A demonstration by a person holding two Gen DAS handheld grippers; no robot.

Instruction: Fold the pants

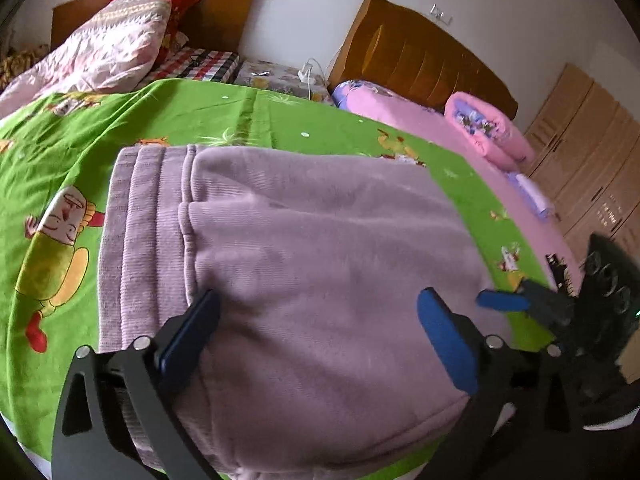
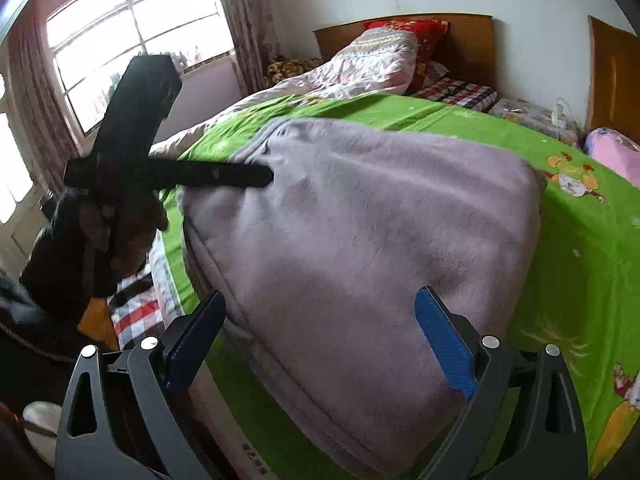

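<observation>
A: Entry on the pants (image 1: 304, 248). They are seen lying on the green sheet (image 1: 248, 116) of the bed, filling the centre of both views. The pale purple fleece is already doubled over on itself; the ribbed waistband (image 1: 136, 240) is laid at the left of the left wrist view.

B: Handling noted?

A: Judged soft, thick and limp, light enough to lift by one layer, not fragile. Little slip is expected, since the fleece looks fuzzy. The bulk is likely to spring back, so a fold may need pressing flat. The best hold is judged to be the near folded edge at the lower part of each frame, with both layers pinched together.

B: Jaws?

A: The left gripper (image 1: 320, 332) is seen with its jaws spread wide above the cloth, nothing pinched. The right gripper (image 2: 320, 332) is likewise held wide apart over the pants, and no pinch is seen. In the left wrist view the right gripper's blue fingertips (image 1: 500, 300) are seen at the lower right edge of the pants.

B: Containers?

A: None are seen holding anything. A wooden cabinet (image 1: 592, 152) stands at the right of the left wrist view, its contents not visible. Pink bedding (image 1: 480, 128) is rolled at the upper right; a patterned quilt (image 2: 372, 60) is piled near the headboard (image 2: 468, 44).
</observation>
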